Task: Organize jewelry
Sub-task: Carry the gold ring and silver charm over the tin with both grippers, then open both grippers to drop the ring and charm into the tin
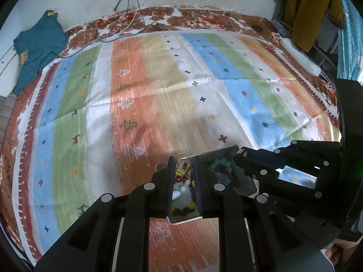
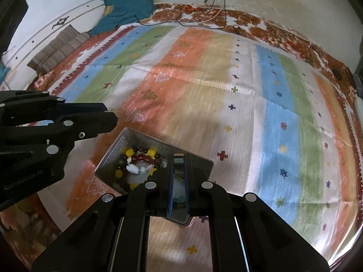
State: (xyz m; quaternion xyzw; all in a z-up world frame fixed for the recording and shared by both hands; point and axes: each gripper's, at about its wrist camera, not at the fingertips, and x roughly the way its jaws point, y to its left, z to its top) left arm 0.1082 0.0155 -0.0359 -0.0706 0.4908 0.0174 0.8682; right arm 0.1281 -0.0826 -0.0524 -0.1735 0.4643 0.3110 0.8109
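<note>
both claws are matte black plastic linkages with round silver rivets at the joints. the left claw (image 1: 184, 166) and the right claw (image 2: 179, 170) carry blue ribbed pads inside their fingers. faint lettering marks one housing.

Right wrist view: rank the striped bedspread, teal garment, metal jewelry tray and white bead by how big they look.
1. Striped multicoloured bedspread, filling most of the view.
2. Metal jewelry tray and teal garment: similar in apparent size, and the tray is far nearer the camera, so unranked.
3. White bead, smallest.
</note>
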